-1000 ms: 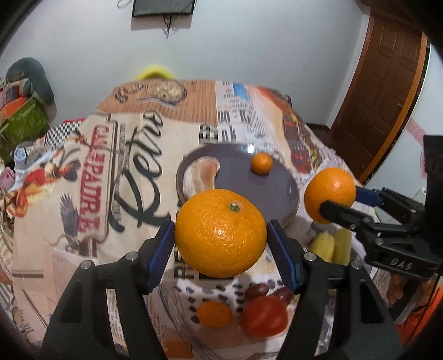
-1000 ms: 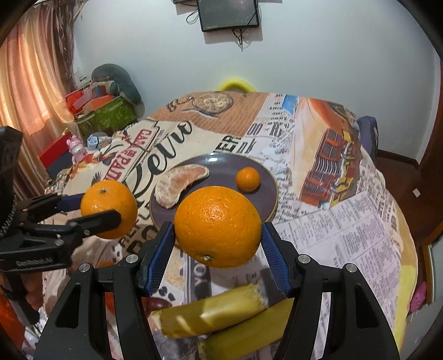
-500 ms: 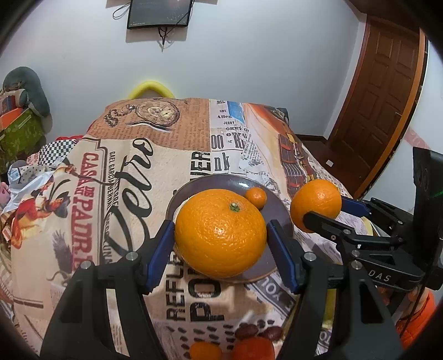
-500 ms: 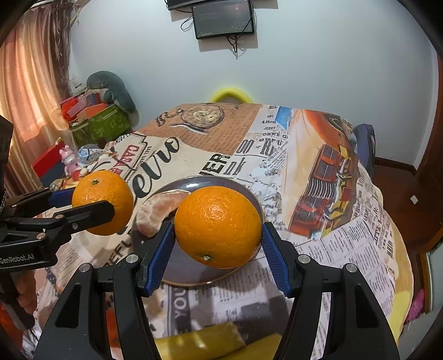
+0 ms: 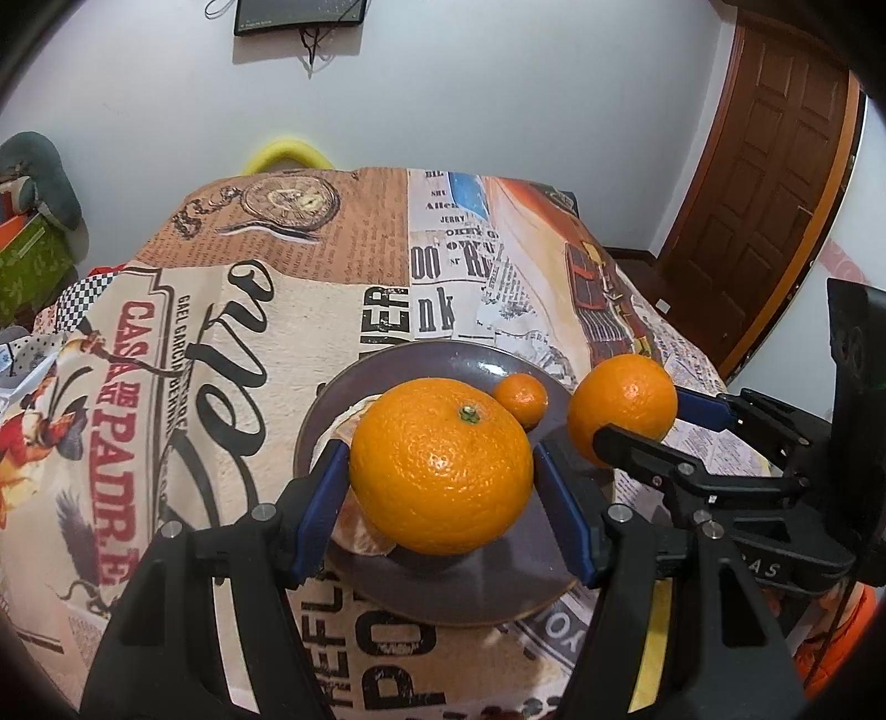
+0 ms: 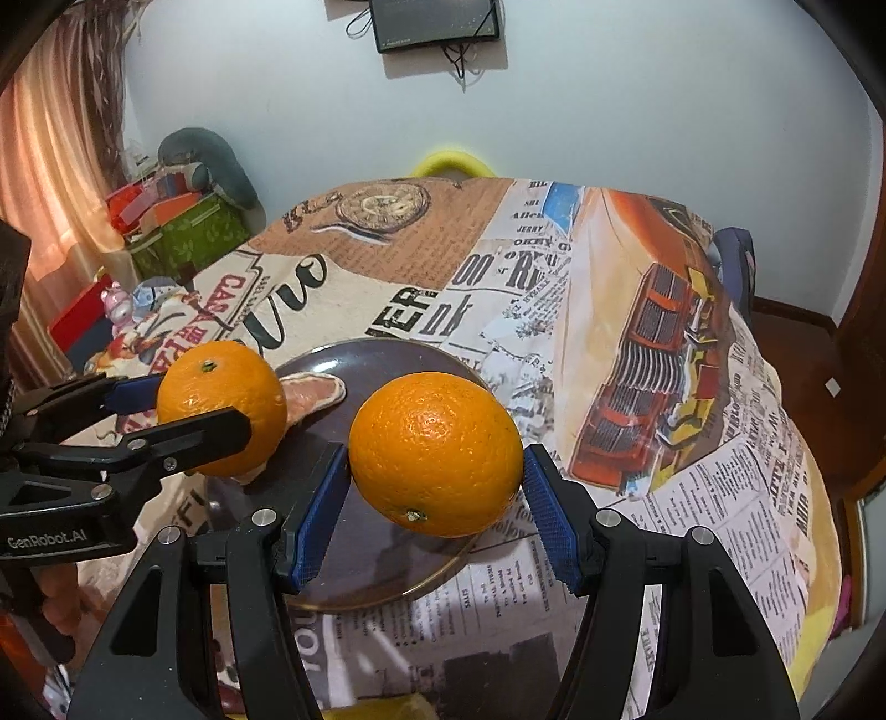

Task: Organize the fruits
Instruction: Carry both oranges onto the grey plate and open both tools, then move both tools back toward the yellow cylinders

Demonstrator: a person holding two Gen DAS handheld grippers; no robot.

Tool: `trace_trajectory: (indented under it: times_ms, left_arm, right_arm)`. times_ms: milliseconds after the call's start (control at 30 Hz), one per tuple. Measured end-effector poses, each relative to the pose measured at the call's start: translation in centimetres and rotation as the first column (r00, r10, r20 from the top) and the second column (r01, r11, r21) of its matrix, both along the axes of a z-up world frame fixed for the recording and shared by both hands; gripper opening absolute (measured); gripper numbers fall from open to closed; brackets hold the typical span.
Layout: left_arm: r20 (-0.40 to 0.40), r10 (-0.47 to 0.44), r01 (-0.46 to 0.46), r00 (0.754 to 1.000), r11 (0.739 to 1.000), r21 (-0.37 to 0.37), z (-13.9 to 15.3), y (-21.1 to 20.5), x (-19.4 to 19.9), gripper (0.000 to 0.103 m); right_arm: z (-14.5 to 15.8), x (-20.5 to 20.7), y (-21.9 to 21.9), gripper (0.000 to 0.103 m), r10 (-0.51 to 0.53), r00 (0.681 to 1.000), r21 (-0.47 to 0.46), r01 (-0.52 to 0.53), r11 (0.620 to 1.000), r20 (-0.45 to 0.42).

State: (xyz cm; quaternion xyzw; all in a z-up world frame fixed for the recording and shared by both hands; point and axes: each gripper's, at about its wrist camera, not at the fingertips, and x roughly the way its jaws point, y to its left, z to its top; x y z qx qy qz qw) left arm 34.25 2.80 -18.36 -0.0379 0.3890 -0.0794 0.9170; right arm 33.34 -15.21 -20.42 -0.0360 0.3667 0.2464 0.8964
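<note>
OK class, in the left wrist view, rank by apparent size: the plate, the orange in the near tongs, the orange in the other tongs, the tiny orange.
1. plate
2. near orange, camera-inflated
3. other orange
4. tiny orange

Bright, even indoor light; sharp centre, fisheye warp w/ dark corners.

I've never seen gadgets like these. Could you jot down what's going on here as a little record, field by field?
left gripper: shut on the left orange, held above the plate
right gripper: shut on the right orange, also above the plate
plate: dark, round, on the printed tablecloth
already on plate: a small mandarin and peeled citrus segments
oranges released: not yet
wall behind: a dark screen
</note>
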Motion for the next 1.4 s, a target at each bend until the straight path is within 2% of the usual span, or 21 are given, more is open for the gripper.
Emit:
trace_trajectory:
  times_ms: [267,467,733,833,900,1100,1400]
  left_arm:
    - [-0.031,0.023,-0.023,0.999,1.000,0.006,-1.2,-0.3,2.8,0.067]
    - [-0.088,0.032,-0.031,0.996,1.000,0.004,-2.8,-0.2,4.3,0.067]
    - [-0.108,0.018,-0.015,0.994,1.000,0.023,-3.0,-0.7,4.3,0.067]
    - [-0.077,0.027,-0.028,0.997,1.000,-0.004,-2.2,-0.4,4.0,0.068]
    - [-0.053,0.037,-0.037,0.998,0.999,0.006,-1.3,-0.3,3.8,0.070]
    - [-0.045,0.053,-0.051,0.998,0.998,0.036,-0.1,0.5,2.8,0.071]
    - [-0.026,0.047,-0.046,0.999,0.998,0.052,1.4,0.5,-1.1,0.071]
  right_arm:
    - [-1.5,0.8,0.8,0.060,0.027,0.999,-0.020,-0.028,0.999,-0.035]
    - [-2.4,1.4,1.0,0.061,0.033,0.998,-0.018,-0.034,0.999,-0.058]
    - [-2.5,1.5,1.1,0.062,0.027,0.998,-0.016,-0.028,0.999,-0.056]
    - [-2.4,1.5,1.0,0.064,0.033,0.997,-0.004,-0.034,0.999,-0.068]
    - [-2.3,1.3,0.8,0.068,0.027,0.998,-0.006,-0.028,1.000,-0.064]
    - [-1.4,0.1,-0.1,0.068,0.015,0.999,-0.003,-0.015,1.000,-0.052]
    - [0.6,-2.9,-1.2,0.068,0.001,1.000,-0.015,-0.001,1.000,-0.009]
